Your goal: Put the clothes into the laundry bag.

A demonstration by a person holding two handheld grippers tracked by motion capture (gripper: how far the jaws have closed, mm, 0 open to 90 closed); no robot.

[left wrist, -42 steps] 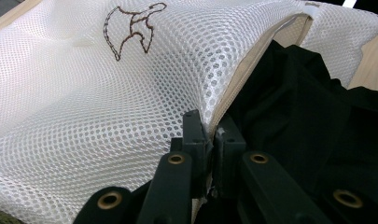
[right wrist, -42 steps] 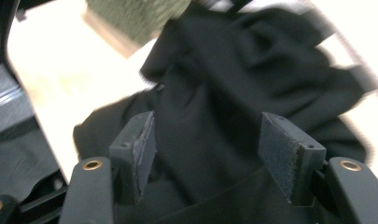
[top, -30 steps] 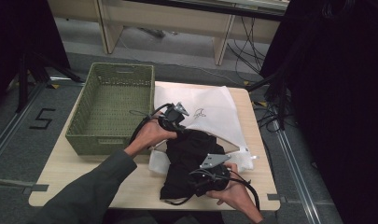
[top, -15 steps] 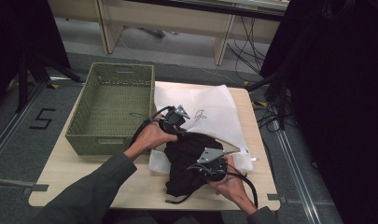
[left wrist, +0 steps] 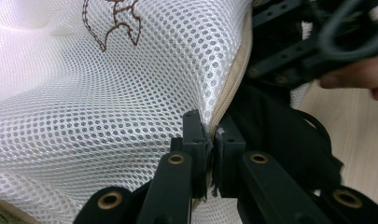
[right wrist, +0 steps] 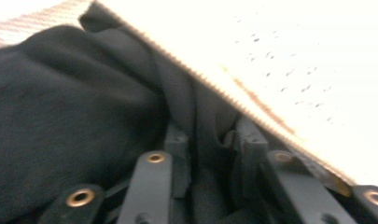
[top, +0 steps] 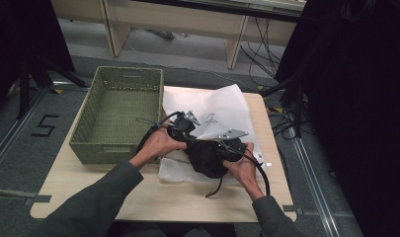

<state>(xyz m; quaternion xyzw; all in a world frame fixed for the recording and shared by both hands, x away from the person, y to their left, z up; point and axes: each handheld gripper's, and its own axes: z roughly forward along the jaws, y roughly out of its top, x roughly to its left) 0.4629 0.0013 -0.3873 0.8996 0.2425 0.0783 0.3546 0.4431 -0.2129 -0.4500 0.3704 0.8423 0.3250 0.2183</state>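
1. Pale wood tabletop (top: 138, 197) carries the work, with dark floor, cables and desk legs behind it; a green woven basket (top: 116, 116) stands empty at its left side.
2. A white mesh laundry bag (top: 222, 106) lies flat across the middle of the tabletop, and a bundle of black cloth (top: 207, 158) sits at its near edge, seemingly being fed into its mouth.
3. The left gripper (left wrist: 209, 144) has its fingers pinched shut on the bag's beige-trimmed rim, holding the mouth up.
4. The right gripper (right wrist: 210, 154) has black cloth between its fingers; they have just been opening a little, and the blurred view does not show whether they press on the fabric.
5. Handling, as I judge it: both pieces are light, limp and shapeless. The mesh will sag and close wherever it is not held, so the stitched rim is the sound place to grip. It is firmer than the netting and unlikely to tear.
6. The cloth will slump and trail; a deep pinch into a thick fold of the bundle should carry more than a nip at a loose edge.
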